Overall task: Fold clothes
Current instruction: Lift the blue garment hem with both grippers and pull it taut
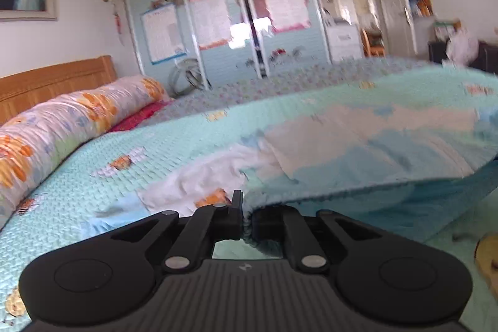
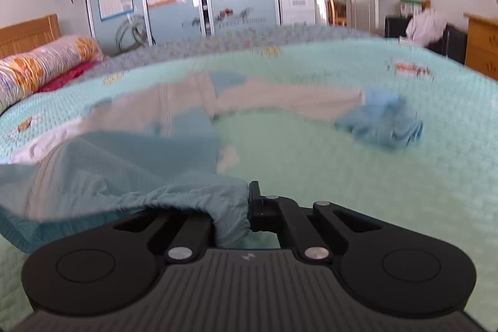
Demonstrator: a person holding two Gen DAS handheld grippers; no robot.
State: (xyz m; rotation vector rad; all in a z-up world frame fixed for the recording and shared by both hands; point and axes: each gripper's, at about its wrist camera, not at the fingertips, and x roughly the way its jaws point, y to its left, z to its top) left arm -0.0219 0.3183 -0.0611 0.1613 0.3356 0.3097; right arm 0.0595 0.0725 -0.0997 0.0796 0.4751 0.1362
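My left gripper (image 1: 246,223) is clenched on the garment hem (image 1: 249,234), fabric bunched between the pads. My right gripper (image 2: 247,213) is clamped on the same hem (image 2: 230,217), cloth draped over its left finger. Both corners pinched, so neither hand is nearer. The light blue garment (image 2: 130,151) hangs lifted between them: off to the right from my left jaws, off to the left from my right. Its long axis runs away from me across the green bedspread (image 2: 311,176), the far sleeve (image 2: 382,123) lying crumpled. Judged next: carry the hem forward, away from me, over the body. Beyond: floral bolster (image 1: 62,126), wardrobe (image 1: 218,14).
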